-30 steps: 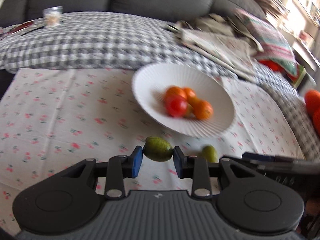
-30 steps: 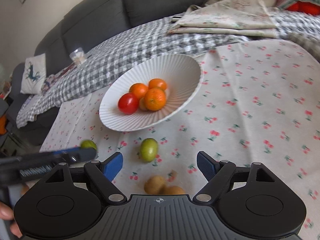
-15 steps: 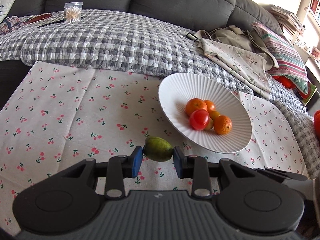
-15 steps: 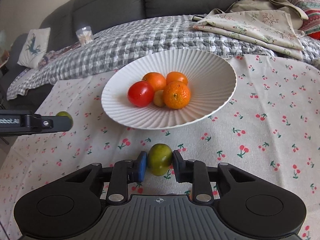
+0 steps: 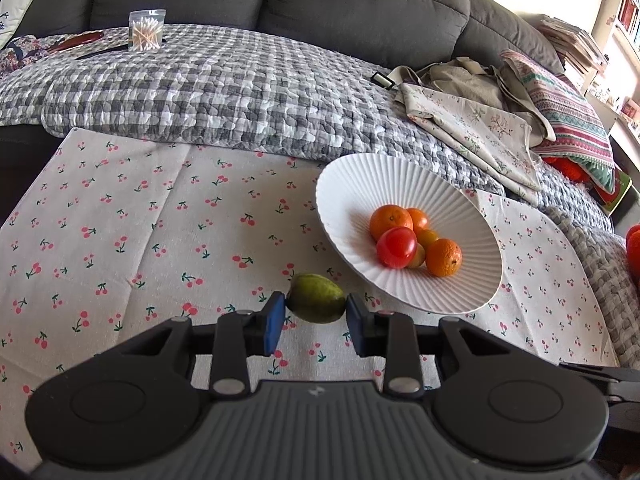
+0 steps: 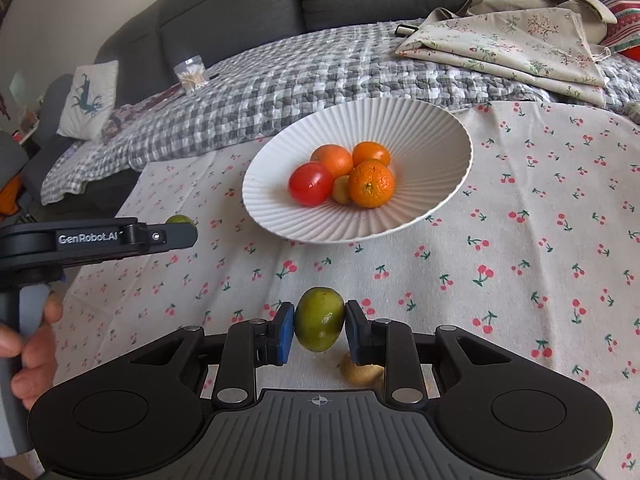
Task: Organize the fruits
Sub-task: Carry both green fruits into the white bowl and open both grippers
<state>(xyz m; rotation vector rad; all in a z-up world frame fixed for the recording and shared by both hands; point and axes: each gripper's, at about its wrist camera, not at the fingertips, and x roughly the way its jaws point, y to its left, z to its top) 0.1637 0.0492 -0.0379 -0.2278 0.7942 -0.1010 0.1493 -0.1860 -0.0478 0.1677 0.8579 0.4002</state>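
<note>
Two green fruits are now gripped: my right gripper (image 6: pixel 319 330) has just closed on its lime (image 6: pixel 319 319), my left gripper (image 5: pixel 316 317) still clamps its own green fruit (image 5: pixel 316 298), both ready for the white bowl (image 6: pixel 424 128) at frame centre.

The left gripper (image 5: pixel 316 319) pinches a green fruit (image 5: pixel 316 298) between its blue pads (image 5: pixel 274 322), above a cherry-print cloth (image 5: pixel 160 240). Just to the right stands a ribbed white bowl (image 5: pixel 360 184) holding oranges (image 5: pixel 443 257) and a red tomato (image 5: pixel 396 247). Behind lie a checked quilt (image 5: pixel 220 84), a jar of cotton swabs (image 5: pixel 146 34) and a grey sofa (image 5: pixel 320 4).
</note>
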